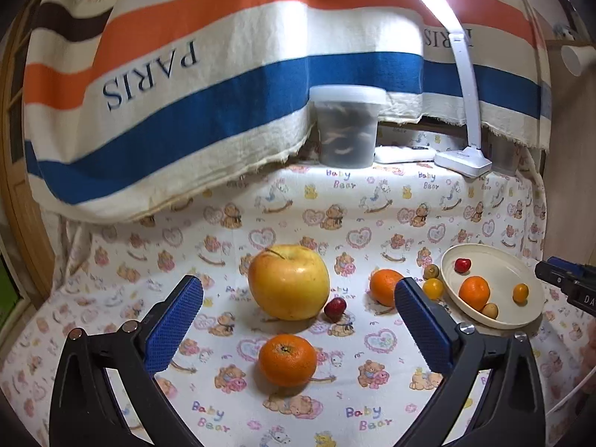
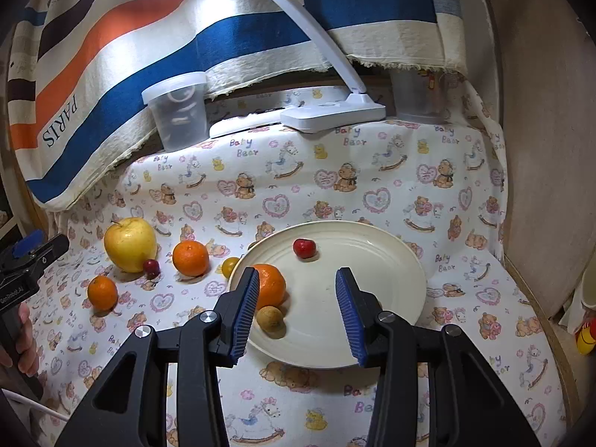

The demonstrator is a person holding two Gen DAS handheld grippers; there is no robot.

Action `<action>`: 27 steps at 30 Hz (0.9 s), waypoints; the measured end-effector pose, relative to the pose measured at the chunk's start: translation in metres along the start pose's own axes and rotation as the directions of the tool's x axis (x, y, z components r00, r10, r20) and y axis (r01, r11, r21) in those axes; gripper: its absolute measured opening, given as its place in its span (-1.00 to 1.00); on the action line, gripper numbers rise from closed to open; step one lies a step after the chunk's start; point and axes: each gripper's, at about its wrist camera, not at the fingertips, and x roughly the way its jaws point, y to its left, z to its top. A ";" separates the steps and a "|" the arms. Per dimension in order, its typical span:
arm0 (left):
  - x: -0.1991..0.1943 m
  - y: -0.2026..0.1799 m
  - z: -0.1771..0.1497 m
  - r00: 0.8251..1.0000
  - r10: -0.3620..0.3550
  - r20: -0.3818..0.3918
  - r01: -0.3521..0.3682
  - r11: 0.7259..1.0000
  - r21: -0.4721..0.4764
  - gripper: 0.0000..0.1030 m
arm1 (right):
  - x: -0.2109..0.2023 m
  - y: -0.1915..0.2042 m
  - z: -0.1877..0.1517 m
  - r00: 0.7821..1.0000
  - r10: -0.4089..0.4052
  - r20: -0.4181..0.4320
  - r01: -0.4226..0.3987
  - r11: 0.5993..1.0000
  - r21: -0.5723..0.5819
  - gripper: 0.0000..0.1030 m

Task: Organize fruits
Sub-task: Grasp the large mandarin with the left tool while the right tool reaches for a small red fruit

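Cream-coloured and shallow, the plate [image 2: 391, 260] stands on the table [image 2: 372, 171], which is covered with a teddy-bear cloth. In the plate lie an orange [image 2: 270, 285], a small brown fruit [image 2: 271, 317] and a red cherry [image 2: 304, 248]. The right tongs [image 2: 298, 313] hang over the plate, spread, with nothing between the pads. The left tongs [image 1: 298, 320] are spread wide too and empty; between and beyond their fingers stand a yellow apple [image 1: 288, 281], a second orange [image 1: 287, 360] and a dark red fruit [image 1: 335, 309], all on the cloth outside the plate.
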 end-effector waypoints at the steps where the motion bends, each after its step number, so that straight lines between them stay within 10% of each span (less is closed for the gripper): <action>1: 0.004 0.001 -0.001 1.000 -0.003 -0.019 0.003 1.000 -0.010 0.98 | 0.000 -0.001 0.000 1.000 -0.003 -0.001 0.003 1.000 0.001 -0.05; 12: 0.052 0.016 -0.023 0.955 -0.051 -0.293 0.011 0.991 -0.136 0.98 | 0.000 0.001 -0.001 1.000 -0.025 0.010 0.025 1.000 -0.004 0.31; 16: 0.057 0.011 -0.028 0.944 -0.021 -0.329 -0.013 0.995 -0.101 0.98 | -0.002 -0.004 0.000 0.999 -0.016 0.034 0.015 0.999 0.034 0.69; 21: 0.067 0.005 -0.035 0.923 0.048 -0.381 -0.064 0.998 -0.029 0.98 | -0.003 -0.006 0.001 0.999 -0.022 0.039 0.021 0.999 0.050 0.72; 27: 0.079 0.004 -0.043 0.899 0.036 -0.436 -0.046 0.999 -0.013 0.49 | 0.002 -0.004 -0.002 0.999 -0.036 0.020 0.035 0.999 0.039 0.72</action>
